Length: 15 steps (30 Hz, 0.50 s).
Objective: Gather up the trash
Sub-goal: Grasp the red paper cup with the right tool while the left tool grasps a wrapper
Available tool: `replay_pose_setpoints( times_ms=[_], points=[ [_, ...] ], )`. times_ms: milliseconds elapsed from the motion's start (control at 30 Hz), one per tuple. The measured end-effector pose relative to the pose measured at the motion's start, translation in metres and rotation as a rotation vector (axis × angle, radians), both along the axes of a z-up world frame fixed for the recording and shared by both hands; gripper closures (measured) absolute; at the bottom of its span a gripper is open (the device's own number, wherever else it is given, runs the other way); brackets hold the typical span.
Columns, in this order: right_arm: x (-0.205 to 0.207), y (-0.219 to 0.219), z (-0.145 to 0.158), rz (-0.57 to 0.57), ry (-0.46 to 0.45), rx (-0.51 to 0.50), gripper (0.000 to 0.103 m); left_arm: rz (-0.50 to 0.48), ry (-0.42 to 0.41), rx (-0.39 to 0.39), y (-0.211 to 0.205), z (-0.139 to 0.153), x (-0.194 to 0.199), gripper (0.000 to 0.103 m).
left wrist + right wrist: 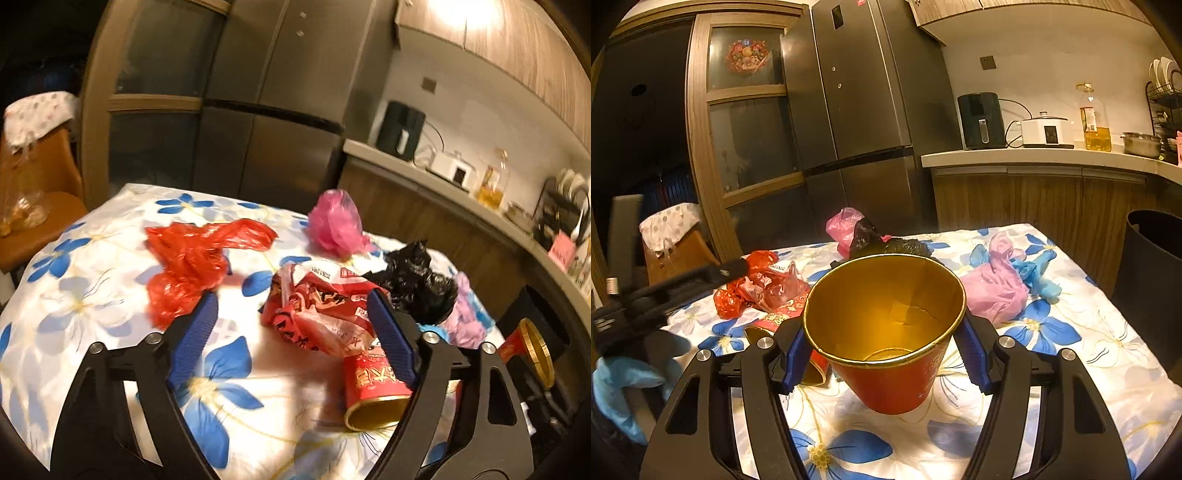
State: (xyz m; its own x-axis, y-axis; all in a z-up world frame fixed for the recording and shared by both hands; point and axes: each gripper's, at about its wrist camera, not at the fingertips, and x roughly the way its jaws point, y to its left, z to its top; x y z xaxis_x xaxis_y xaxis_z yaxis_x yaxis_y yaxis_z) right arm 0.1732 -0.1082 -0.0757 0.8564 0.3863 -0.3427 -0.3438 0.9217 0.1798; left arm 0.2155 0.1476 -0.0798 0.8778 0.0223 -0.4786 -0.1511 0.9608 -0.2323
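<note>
While the right claw (884, 354) grips an upright red paper cup (886, 332) by its sides, gold-lined mouth facing up, the left claw (291, 328) stands open over a crumpled red snack wrapper (317, 310), its pads not pressing on anything. Taking the wrapper as landmark: a second red cup (373, 391) lies on its side just in front of it, a red plastic bag (192, 266) lies to its left, a pink bag (336, 225) behind it, and a black bag (417, 284) touches its right edge, all on the floral-clothed worktop (92, 295). A dark bin (1152, 277) stands beyond the worktop's right edge. Risks, as judged: the thin-walled held cup may buckle or slip if squeezed harder or tilted; the left claw, closing here, may catch the black bag or nudge the lying cup, which could roll off; light film bags may spring out of a shallow pinch.
</note>
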Motion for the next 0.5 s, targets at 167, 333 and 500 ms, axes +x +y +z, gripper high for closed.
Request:
replay_pose_setpoints(
  times_ms=[167,333,500],
  points=[
    [0.000,-0.002,0.002,-0.003,-0.009,0.002,0.037,-0.059,0.072,-0.023,0.001,-0.014,0.019,0.059],
    [0.002,-0.004,0.000,-0.004,-0.004,0.005,0.037,-0.079,0.096,-0.035,0.000,-0.022,0.021,0.089],
    [0.002,-0.003,0.001,-0.003,-0.007,0.004,0.037,-0.080,0.125,-0.042,0.001,-0.029,0.024,0.097]
  ],
)
